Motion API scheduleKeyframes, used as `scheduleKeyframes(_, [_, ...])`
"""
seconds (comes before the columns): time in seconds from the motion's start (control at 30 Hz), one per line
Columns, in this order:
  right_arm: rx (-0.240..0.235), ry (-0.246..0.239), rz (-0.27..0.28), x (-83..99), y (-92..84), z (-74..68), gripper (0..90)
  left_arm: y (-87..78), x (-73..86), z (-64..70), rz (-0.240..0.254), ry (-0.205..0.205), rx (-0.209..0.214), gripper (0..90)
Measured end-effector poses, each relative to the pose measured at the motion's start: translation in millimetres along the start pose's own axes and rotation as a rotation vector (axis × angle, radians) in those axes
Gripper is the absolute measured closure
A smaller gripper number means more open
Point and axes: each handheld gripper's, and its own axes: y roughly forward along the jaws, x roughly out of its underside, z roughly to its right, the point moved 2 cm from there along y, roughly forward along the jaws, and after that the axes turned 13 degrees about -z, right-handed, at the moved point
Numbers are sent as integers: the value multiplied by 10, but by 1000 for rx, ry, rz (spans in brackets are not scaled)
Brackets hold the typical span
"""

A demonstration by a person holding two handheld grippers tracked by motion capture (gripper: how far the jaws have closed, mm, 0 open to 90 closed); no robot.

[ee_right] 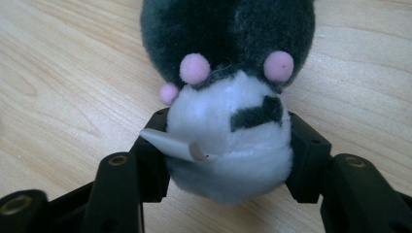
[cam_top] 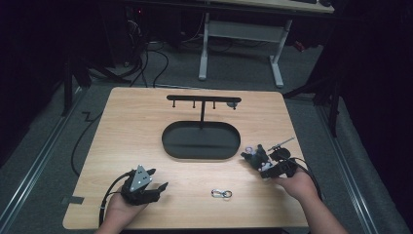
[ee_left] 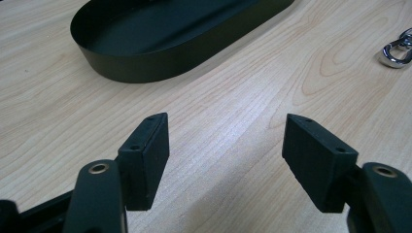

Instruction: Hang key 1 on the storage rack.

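The right gripper [ee_right: 228, 145] has its jaws clamped on the white belly of a plush toy [ee_right: 228, 97], whose dark upper half extends beyond the jaw tips and is cut off by the frame. The left gripper [ee_left: 226, 160] rests with jaws apart and nothing between them. By judgement, pickup is secured; placement, perhaps on the hook stand [cam_top: 202, 100] above the black oval tray [cam_top: 168, 146], remains, and the toy's hanging loop cannot be made out.

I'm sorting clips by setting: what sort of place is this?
Probably a lab or recording workspace, not a home: a bare wooden table on grey carpet, loose cables across the floor, and a white-legged desk behind.
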Motion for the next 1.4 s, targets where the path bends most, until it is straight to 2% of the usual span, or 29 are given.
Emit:
scheduleKeyframes(0.17, [3, -8, 1, -13, -32, -39, 483, 2, 1, -7, 1, -4, 1, 348])
scheduleKeyframes(0.5, [-10, -21, 34, 24, -251, -125, 484, 1, -2, -12, 16, -4, 5, 344])
scheduleKeyframes(0.7, [-17, -38, 51, 21, -369, -228, 484, 24, 21, -24, 10, -1, 20, 343])
scheduleKeyframes(0.83, [-34, -36, 66, -6, -422, -281, 484, 2, 5, -40, 27, -8, 19, 343])
scheduleKeyframes(1.07, [-36, -53, 65, -11, -433, -362, 483, 14, -23, -23, 27, 1, 19, 344])
scheduleKeyframes(1.4, [-47, -51, 75, 24, -476, -372, 484, 55, -56, 22, 21, 24, 27, 343])
